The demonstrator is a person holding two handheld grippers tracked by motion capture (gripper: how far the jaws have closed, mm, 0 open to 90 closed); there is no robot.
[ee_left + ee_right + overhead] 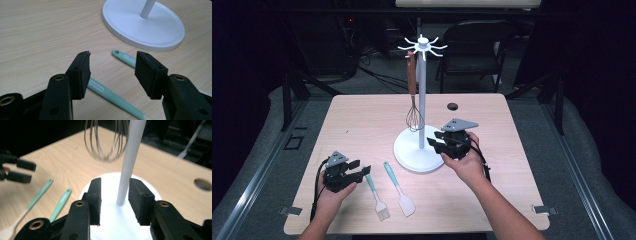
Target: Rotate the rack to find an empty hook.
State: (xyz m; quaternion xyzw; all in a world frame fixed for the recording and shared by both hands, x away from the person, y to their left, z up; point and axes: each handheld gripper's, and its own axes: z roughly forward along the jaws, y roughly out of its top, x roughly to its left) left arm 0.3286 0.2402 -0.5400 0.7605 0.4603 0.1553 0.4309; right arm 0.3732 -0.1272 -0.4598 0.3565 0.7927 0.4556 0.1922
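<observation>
Nearest the person, at the front edge of the wooden table, lie two teal-handled utensils side by side: a basting brush on the left and a spatula just right of it, both with handles pointing away toward the stand. The left gripper rests low at the brush's handle end, jaws spread apart with nothing pressed between them; in the left gripper view the brush handle runs on the table under the gap and the spatula's handle tip lies beyond it. Farther in, the right gripper hangs over the right side of the white round base of the utensil stand, its jaws apart and clamped on nothing; in the right gripper view the stand's white pole rises beyond the gap between the two pads, clear of both. A wire whisk with a brown wooden handle hangs from one of the hooks of the stand's crown, its wire head dangling just beside the pole above the base.
</observation>
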